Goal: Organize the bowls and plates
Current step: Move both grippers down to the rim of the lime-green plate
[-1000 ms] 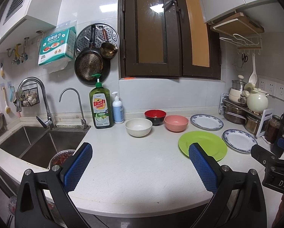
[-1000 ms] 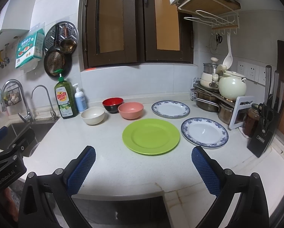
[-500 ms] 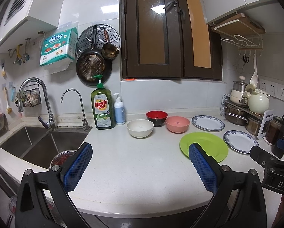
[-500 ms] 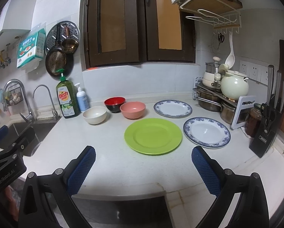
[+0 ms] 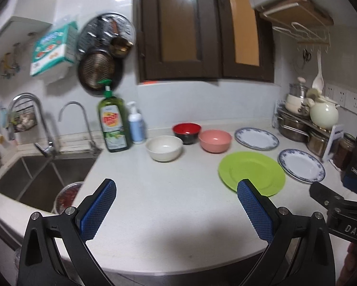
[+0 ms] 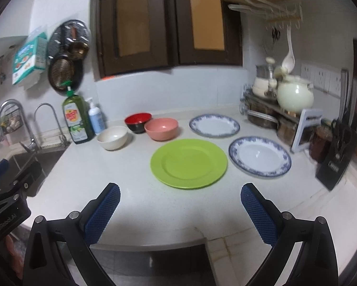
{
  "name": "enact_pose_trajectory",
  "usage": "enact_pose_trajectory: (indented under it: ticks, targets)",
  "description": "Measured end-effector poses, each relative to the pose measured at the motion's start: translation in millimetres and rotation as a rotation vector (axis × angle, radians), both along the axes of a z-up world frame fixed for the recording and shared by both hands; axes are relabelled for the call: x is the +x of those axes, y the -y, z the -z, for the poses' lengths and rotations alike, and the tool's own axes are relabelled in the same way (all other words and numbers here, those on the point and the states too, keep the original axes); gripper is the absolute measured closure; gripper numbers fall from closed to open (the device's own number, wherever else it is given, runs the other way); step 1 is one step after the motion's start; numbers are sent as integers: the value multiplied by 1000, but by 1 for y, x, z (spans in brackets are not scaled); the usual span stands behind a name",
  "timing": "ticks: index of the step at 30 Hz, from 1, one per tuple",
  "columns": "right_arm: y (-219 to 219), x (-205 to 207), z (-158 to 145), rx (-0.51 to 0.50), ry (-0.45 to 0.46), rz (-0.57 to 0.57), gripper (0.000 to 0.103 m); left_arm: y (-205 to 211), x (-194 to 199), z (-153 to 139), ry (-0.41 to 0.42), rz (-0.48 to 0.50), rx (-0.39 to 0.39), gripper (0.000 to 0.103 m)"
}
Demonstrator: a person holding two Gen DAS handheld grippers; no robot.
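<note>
On the white counter a green plate [image 6: 189, 163] lies in the middle, with two blue-rimmed white plates, one to its right [image 6: 259, 156] and one behind [image 6: 214, 125]. A cream bowl [image 6: 112, 137], a red-and-black bowl [image 6: 137, 122] and a pink bowl [image 6: 161, 128] stand in a row at the back. The left wrist view shows the same green plate [image 5: 252, 172], cream bowl [image 5: 164, 147] and pink bowl [image 5: 215, 140]. My left gripper [image 5: 176, 205] and right gripper [image 6: 180, 207] hover open over the counter's front edge, nothing between their fingers.
A sink [image 5: 42, 176] with taps is at the left, dish soap [image 5: 112, 125] and a pump bottle [image 5: 135, 127] behind it. Pots and a teapot [image 6: 295, 95] fill a rack at the right, beside a jar and a knife block [image 6: 338, 157].
Both cameras have moved forward toward the counter and tipped down a little; the dishes appear larger and nearer. Both grippers stay open.
</note>
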State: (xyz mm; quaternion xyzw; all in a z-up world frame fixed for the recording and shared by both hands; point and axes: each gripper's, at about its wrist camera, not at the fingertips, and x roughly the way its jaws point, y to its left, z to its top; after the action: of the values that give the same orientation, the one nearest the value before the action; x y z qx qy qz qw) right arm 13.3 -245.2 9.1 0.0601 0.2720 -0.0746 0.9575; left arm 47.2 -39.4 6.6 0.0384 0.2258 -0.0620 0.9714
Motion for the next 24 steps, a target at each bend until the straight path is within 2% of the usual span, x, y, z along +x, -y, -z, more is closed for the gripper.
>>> enact_pose_trajectory:
  ticks: [3,7,10,15,20,24]
  targets:
    - [18,19,7,51,-19,20,1,16,17,0,2,24,27,0]
    - [34,38,13,52,-22,50,1,33,35,-1,15,34,68,0]
    - [43,55,15,51,-35,59,1,44,54,-1,-9,68,88,0]
    - [54,75,17,76,-47,64,1,53,85,2,-48,122,69,0]
    - [61,99,21,82,-53,125,1,58,120,12,-72,194,70,0]
    - [63,117,29,100,-68,182,2,62,151,21,-97,266,71,5]
